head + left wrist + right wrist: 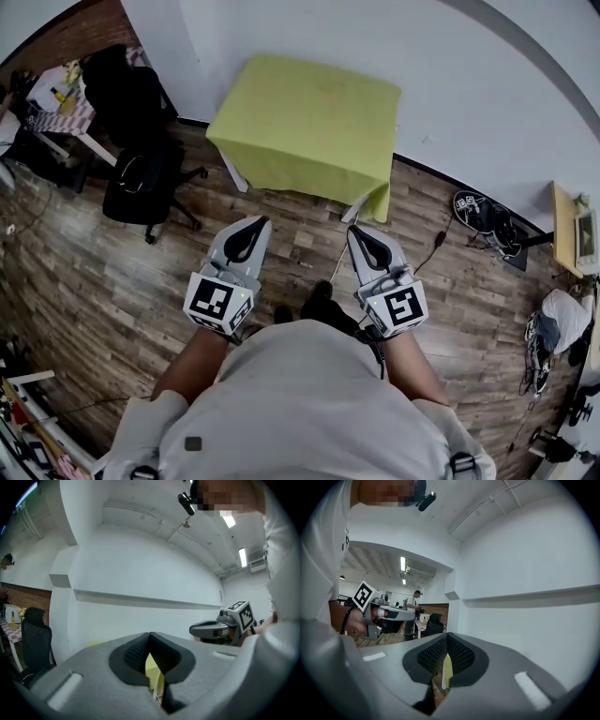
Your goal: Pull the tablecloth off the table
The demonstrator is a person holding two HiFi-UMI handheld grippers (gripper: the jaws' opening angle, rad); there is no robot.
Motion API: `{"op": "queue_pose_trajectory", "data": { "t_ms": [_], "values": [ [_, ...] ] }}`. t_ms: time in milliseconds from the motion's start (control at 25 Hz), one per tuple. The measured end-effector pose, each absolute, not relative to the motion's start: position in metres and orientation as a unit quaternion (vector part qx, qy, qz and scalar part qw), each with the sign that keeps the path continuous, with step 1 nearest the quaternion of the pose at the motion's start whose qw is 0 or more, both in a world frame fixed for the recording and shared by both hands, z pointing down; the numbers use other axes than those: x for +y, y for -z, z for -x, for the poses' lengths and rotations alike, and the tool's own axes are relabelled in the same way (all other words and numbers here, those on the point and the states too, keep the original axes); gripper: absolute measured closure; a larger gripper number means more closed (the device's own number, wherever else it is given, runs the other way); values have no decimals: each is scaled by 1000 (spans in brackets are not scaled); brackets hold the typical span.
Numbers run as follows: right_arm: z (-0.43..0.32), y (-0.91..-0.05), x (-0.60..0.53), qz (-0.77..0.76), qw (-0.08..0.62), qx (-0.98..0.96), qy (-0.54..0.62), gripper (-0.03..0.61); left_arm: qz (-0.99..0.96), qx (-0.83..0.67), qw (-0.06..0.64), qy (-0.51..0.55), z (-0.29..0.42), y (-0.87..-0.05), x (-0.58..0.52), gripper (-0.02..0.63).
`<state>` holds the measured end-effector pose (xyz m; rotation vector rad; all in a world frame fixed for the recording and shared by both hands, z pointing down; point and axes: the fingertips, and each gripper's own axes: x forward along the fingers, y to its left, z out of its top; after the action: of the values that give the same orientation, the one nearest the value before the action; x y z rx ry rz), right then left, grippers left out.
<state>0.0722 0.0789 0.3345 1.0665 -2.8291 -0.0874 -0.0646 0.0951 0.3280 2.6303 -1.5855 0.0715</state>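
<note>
Currently, the left gripper (255,225) is staying fully closed: its two jaws are meeting at the tips, and nothing is sitting between the pads. The right gripper (358,232) is showing the same condition, with its jaws pressing together on no object. In each gripper view, a narrow yellow-green sliver is showing through the slot below the closed tips. This is the distant cloth seen beyond the jaws, not material being clamped.

Both grippers are hanging side by side in the air above the wooden floor (103,272), with their tips pointing toward the table (235,174). Neither gripper is touching the table or anything on it. Both are standing off in front of its near edge.

The yellow-green tablecloth (305,122) is lying on the table and covering the whole top. It is draping over the near edge and hanging lowest at the near right corner. White table legs are showing below the cloth at the near left and near right corners.

A black office chair (141,178) is standing on the floor off the table's left edge.
</note>
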Motion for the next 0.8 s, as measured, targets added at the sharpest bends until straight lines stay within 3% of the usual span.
{"op": "queue_pose_trajectory", "data": {
  "t_ms": [800],
  "values": [
    [-93, -345, -175, -320, 56, -945, 31, 568, -836, -545, 31, -60, 53, -346, -139, 611]
  ]
}}
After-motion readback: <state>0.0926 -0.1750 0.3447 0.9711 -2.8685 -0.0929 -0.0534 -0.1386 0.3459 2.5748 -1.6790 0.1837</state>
